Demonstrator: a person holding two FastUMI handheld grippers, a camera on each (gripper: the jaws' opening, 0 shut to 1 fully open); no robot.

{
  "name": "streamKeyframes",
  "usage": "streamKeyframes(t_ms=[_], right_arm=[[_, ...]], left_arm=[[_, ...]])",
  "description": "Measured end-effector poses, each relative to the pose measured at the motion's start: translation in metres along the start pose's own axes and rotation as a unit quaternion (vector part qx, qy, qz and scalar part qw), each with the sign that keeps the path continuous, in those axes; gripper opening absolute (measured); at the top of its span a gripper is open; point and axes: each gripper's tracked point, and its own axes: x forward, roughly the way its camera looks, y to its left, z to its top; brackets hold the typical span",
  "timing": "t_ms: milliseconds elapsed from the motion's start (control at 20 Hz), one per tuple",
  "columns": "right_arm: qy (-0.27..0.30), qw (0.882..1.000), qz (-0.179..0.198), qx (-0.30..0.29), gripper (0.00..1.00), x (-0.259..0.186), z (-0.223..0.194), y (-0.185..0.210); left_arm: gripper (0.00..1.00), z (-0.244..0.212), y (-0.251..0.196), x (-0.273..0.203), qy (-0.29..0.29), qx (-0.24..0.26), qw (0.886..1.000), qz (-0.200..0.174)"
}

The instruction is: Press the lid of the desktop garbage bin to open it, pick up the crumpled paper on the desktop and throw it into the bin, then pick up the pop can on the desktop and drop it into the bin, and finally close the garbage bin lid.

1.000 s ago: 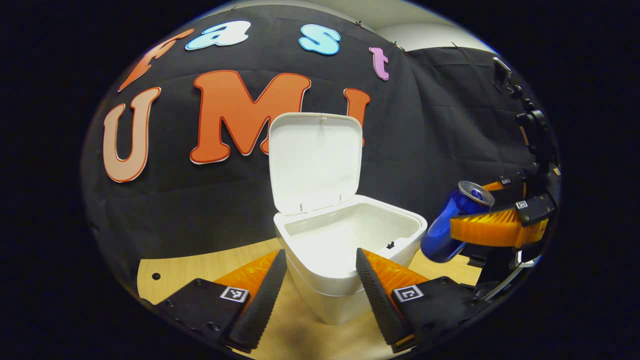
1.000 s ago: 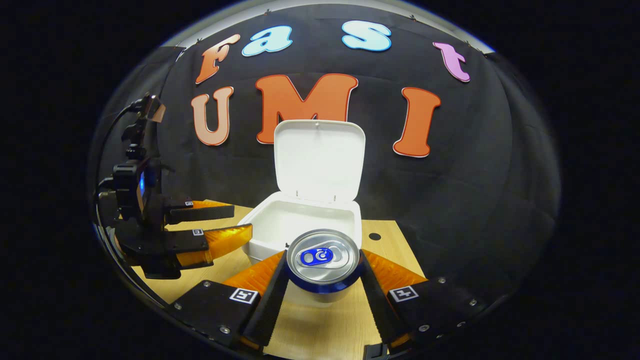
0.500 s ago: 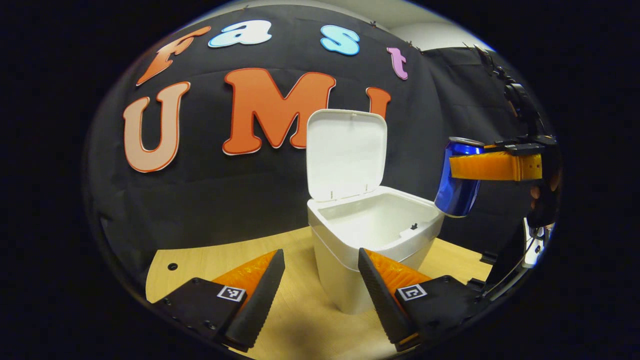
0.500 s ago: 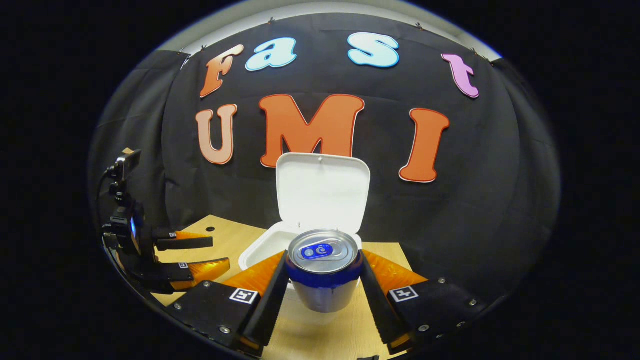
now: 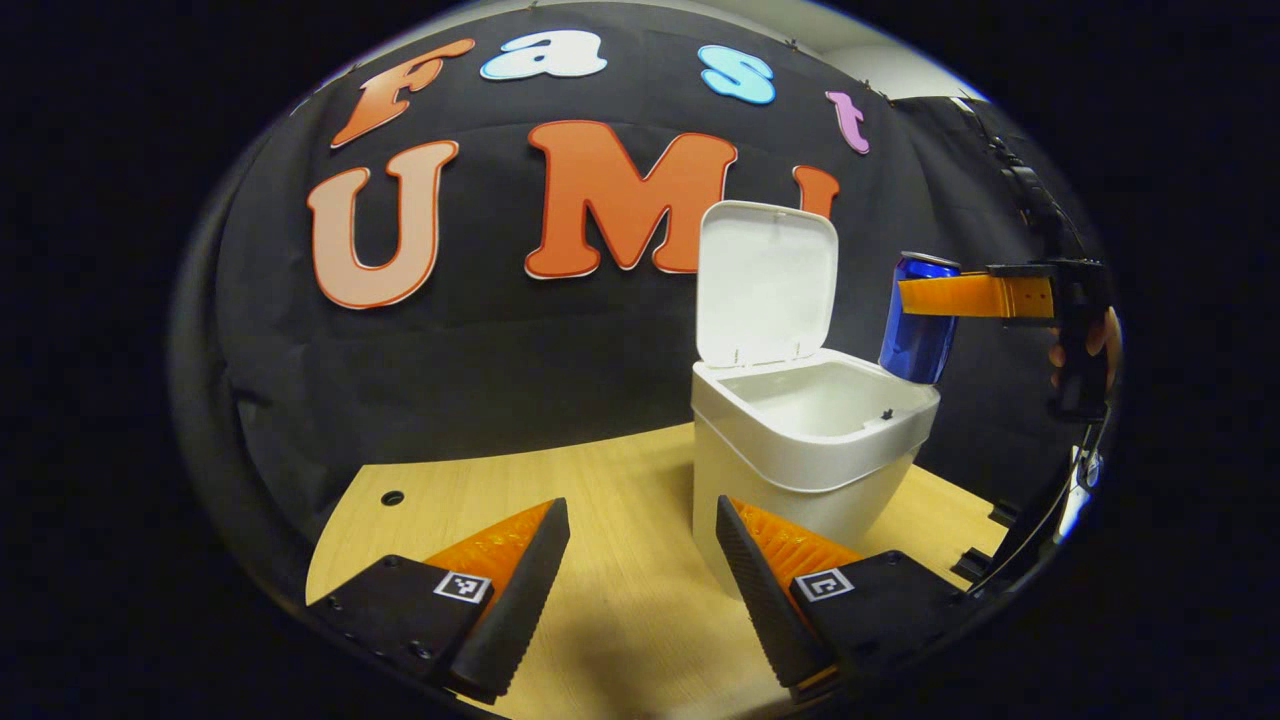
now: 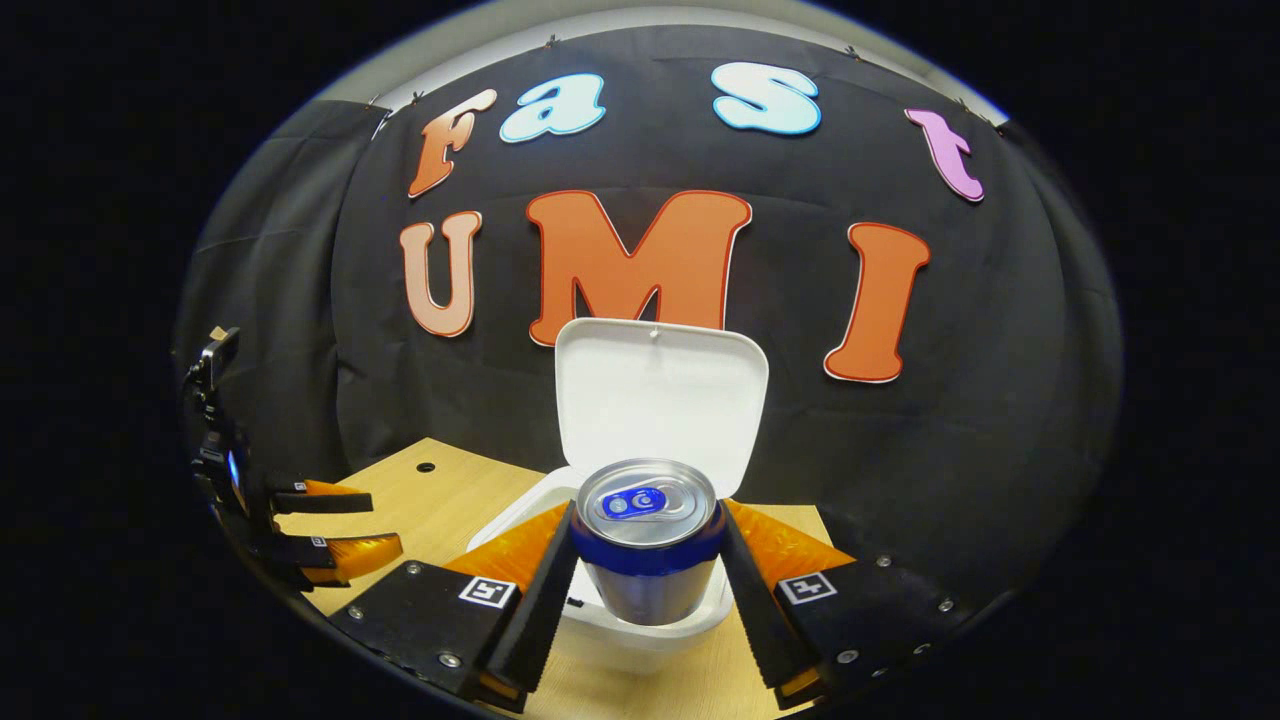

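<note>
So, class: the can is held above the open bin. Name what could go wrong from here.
1. In the left gripper view the pop can hangs near the bin's right rim, not clearly over the middle; released now, it might clip the rim and bounce onto the desk.
2. The raised lid stands close behind the can; pushing forward could knock it shut.
3. The right hand-held gripper holds the can near its top, so it may swing.

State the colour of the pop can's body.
Blue, with a silver top; the pop can shows its side best in the left gripper view.
</note>
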Motion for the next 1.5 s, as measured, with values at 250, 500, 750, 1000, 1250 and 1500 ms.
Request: streamKeyframes(t_ms=[250, 500, 750, 1000, 1250, 1500], right_arm=[[0.015, 1.0, 0.009, 0.0, 0.8, 0.015, -0.022, -0.004], [0.032, 0.999, 0.011, -0.006, 0.8, 0.022, -0.041, -0.011], [0.045, 0.999, 0.011, -0.013, 0.77, 0.029, -0.061, -0.017], [0.029, 1.0, 0.006, -0.009, 0.83, 0.033, -0.049, -0.021], [-0.007, 1.0, -0.001, -0.028, 0.83, 0.04, -0.004, -0.026], [-0.043, 0.998, 0.003, -0.044, 0.83, 0.052, 0.044, -0.023]], left_arm=[[0.95, -0.014, 0.032, -0.015, 0.013, 0.002, 0.998, 0.055], [0.95, -0.019, 0.038, -0.021, 0.016, -0.007, 0.997, 0.079], [0.93, -0.017, 0.035, -0.023, 0.014, -0.005, 0.996, 0.083], [0.94, -0.018, 0.039, -0.025, 0.014, -0.007, 0.996, 0.091], [0.95, -0.017, 0.046, -0.029, 0.007, -0.011, 0.995, 0.1], [0.95, -0.02, 0.06, -0.04, 0.004, -0.02, 0.993, 0.115]])
